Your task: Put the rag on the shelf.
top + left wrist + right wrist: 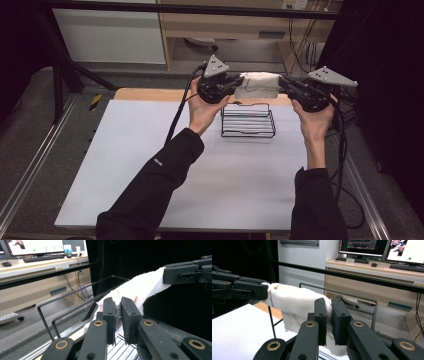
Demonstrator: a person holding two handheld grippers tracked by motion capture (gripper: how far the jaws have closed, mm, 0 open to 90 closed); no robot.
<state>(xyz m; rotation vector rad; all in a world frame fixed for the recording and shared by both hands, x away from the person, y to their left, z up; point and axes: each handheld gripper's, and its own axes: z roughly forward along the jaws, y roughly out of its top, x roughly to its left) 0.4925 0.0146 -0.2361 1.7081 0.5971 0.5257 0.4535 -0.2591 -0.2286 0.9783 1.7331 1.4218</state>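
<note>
A: Field note, my end. I have the white cloth [257, 84] strung between both grippers, above the far edge of the table [150, 190]. The left gripper [235, 84] has its fingers [110, 315] narrowed on 1 end; the right gripper [286, 85] has its fingers [340, 317] narrowed on the other.

B: Why pinch both ends?

A: My judgement: 2 holds keep it stretched, so it comes down as a flat span, not a lump. In the right gripper view a loose fold hangs under the span.

B: And the wire rack?

A: The black wire rack [248, 121] sits on the table just below and nearer to me than the cloth, not touching it in the high view. I read it as the landing place; holding the cloth high and level lets me line it over the wires.

B: Risk?

A: The hanging fold could snag on the wires.
</note>
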